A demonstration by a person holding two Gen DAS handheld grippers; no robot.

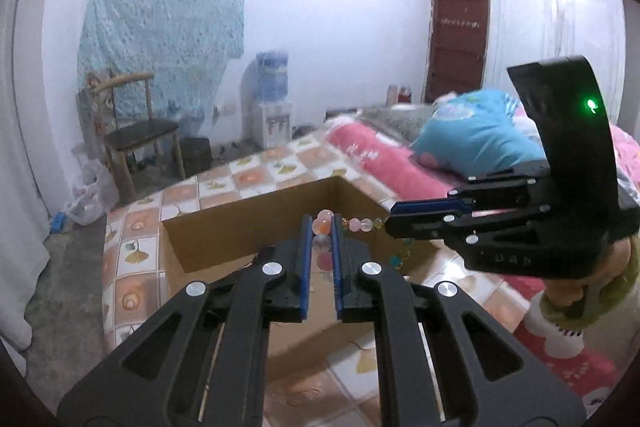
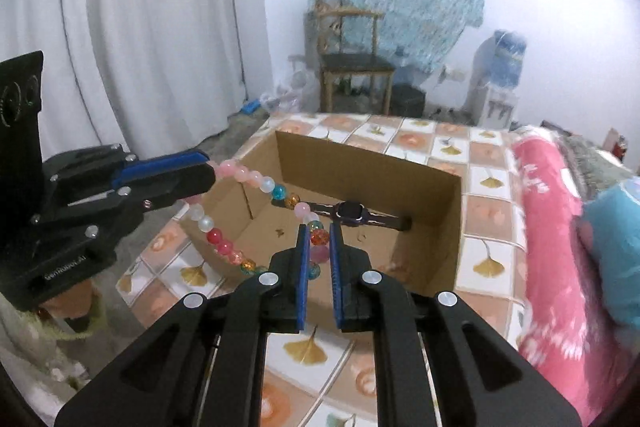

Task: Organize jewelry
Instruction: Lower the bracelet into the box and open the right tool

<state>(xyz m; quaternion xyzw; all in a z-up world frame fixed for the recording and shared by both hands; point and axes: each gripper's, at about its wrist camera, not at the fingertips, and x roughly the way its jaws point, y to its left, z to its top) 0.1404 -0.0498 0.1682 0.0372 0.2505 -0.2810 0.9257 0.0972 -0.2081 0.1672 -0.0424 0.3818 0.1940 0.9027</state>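
Observation:
A bracelet of pink, white, red and teal beads (image 2: 224,247) hangs stretched between both grippers above an open cardboard box (image 2: 448,227). My left gripper (image 1: 320,223) is shut on pink beads at one end; it shows from the side in the right wrist view (image 2: 208,171). My right gripper (image 2: 319,233) is shut on an orange bead at the other end; it enters the left wrist view from the right (image 1: 390,217). The bracelet (image 1: 360,223) also shows there. A dark wristwatch (image 2: 352,214) lies on the box floor.
The box stands on a bed with a tiled-pattern sheet (image 2: 488,255). A pink blanket (image 2: 548,227) and a blue cushion (image 1: 476,135) lie to the right. A wooden chair (image 2: 354,67), a water dispenser (image 2: 496,83) and a white curtain (image 2: 140,27) stand beyond.

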